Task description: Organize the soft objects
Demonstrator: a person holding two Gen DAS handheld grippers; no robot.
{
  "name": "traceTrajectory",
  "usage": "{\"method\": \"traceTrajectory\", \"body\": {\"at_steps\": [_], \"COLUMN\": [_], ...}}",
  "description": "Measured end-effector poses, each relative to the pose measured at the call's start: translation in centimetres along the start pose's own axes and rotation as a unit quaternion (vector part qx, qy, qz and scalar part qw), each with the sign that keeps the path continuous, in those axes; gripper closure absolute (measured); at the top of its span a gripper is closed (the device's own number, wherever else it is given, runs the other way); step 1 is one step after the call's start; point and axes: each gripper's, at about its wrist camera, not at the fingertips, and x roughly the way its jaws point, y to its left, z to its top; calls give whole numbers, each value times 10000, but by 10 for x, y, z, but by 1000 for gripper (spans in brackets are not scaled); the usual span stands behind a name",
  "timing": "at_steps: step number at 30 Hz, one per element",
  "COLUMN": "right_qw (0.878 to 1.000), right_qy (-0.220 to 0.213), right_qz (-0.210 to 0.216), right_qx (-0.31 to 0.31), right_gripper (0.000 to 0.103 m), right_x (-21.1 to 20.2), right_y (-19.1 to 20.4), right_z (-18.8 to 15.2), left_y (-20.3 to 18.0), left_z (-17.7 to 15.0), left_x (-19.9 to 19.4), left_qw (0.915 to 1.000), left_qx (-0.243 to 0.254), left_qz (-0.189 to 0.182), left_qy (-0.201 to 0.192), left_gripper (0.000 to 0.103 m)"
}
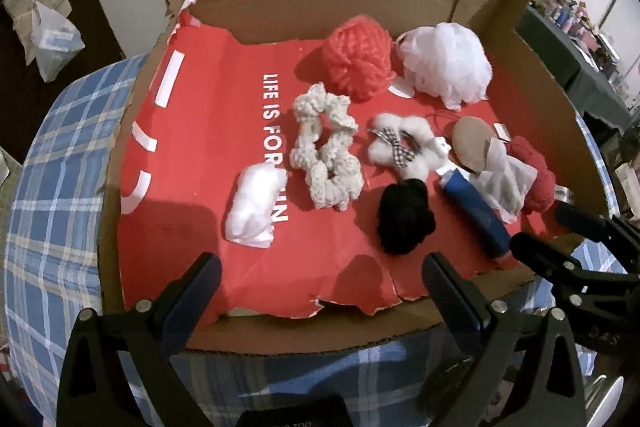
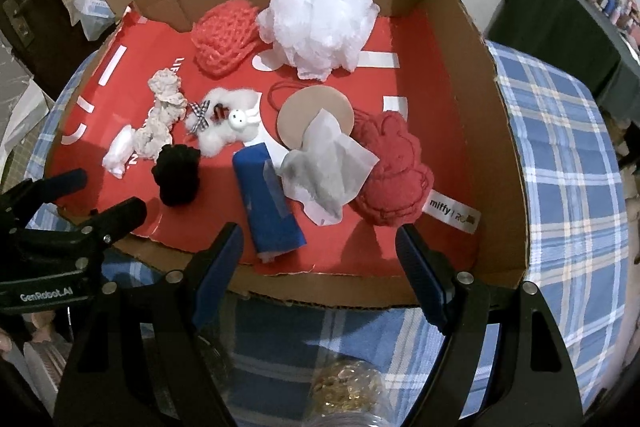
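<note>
On a table under a blue plaid cloth [image 2: 560, 155], a cardboard box [image 2: 492, 131] lined with glossy red paper [image 1: 208, 131] holds the soft things: a frilly white mesh pouf [image 2: 316, 27], a chunky coral yarn ball [image 1: 356, 55], a knobbly cream scrunchie [image 1: 326, 151], a fuzzy black pompom [image 2: 178, 173] and a red knitted bunny [image 2: 394, 167]. A blue tube [image 2: 270, 195], crumpled tissue [image 2: 326, 173] and a flat tan disc [image 2: 294, 115] lie among them. The left claw [image 1: 320, 287] and right claw [image 2: 320, 259] hover near the box's front edge, fingers apart, holding nothing.

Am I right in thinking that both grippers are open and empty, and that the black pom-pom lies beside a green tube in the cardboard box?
Not quite: the tube is blue, not green, as the right wrist view shows. The rest holds: left gripper and right gripper are open and empty, and the black pom-pom lies beside it in the cardboard box.
</note>
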Motion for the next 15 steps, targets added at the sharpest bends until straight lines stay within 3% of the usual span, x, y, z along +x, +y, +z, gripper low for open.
{"method": "traceTrajectory", "body": {"at_steps": [15], "right_qw": [9999], "right_qy": [-59], "right_qz": [-97], "right_qx": [-45], "right_gripper": [25], "right_x": [-2], "right_y": [2], "right_z": [-3], "left_y": [-1], "left_z": [2], "left_x": [-1], "left_qw": [9996], "left_qx": [33], "left_qz": [256], "left_qy": [-94], "left_gripper": [1]}}
